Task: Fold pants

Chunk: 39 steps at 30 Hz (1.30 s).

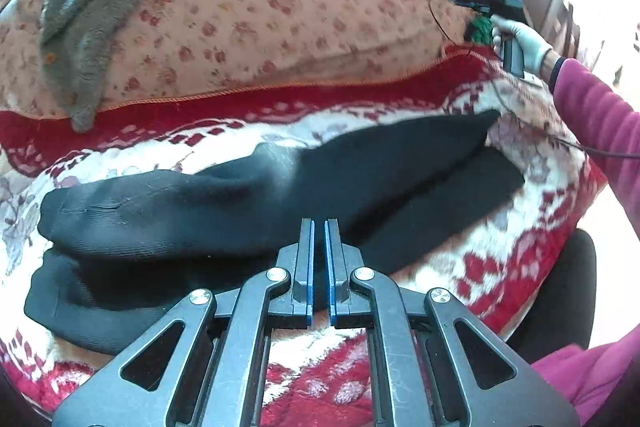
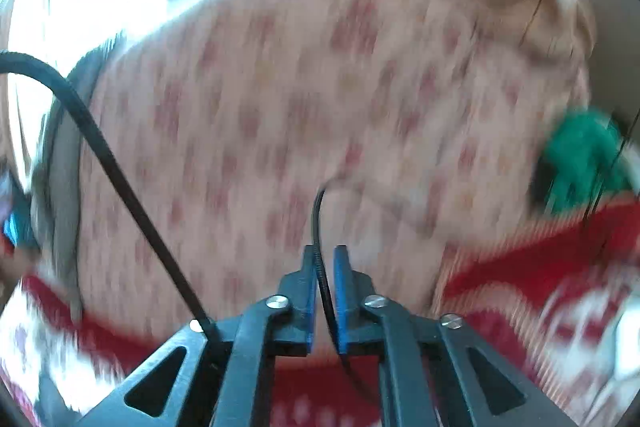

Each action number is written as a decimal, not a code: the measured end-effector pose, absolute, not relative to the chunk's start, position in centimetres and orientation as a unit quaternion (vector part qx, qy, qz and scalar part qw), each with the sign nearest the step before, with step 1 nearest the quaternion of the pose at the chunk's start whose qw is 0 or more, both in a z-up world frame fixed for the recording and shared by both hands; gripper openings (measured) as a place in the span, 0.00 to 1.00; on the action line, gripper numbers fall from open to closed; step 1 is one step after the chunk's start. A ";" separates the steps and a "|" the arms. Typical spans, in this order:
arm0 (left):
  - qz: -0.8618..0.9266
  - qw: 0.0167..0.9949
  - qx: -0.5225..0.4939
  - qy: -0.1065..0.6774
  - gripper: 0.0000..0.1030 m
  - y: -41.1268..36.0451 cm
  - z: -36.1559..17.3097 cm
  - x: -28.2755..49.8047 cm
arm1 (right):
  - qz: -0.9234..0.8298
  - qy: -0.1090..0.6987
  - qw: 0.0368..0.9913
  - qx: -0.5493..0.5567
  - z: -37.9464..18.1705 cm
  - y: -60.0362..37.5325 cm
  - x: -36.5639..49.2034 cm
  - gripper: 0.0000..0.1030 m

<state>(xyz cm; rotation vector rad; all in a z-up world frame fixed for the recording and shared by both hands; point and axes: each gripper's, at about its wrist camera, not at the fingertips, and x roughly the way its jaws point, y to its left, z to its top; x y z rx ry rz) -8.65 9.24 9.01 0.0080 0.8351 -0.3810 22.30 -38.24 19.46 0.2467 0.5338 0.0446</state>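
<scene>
Pants [image 1: 256, 211], black, lie lengthwise across a red-and-white blanket [image 1: 500, 267] on the bed, one layer apparently doubled over the other. Left claw [image 1: 319, 227] hovers just above their near edge, fingers almost together, gripping nothing. Right claw [image 2: 325, 255], also nearly closed, has only a thin black cable [image 2: 320, 267] running between its fingers and sits well apart from the cloth. A tidy next fold probably calls for pinching both layers at one end and carrying them evenly. Beyond lie a floral quilt [image 1: 280, 7], a grey plush throw [image 1: 96, 7] and bright windows.
</scene>
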 end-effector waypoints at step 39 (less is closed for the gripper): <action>-0.033 0.846 -0.303 0.437 0.43 17.0 2.5 -5.3 | 0.181 0.401 0.824 0.358 4.3 -35.4 4.6 0.12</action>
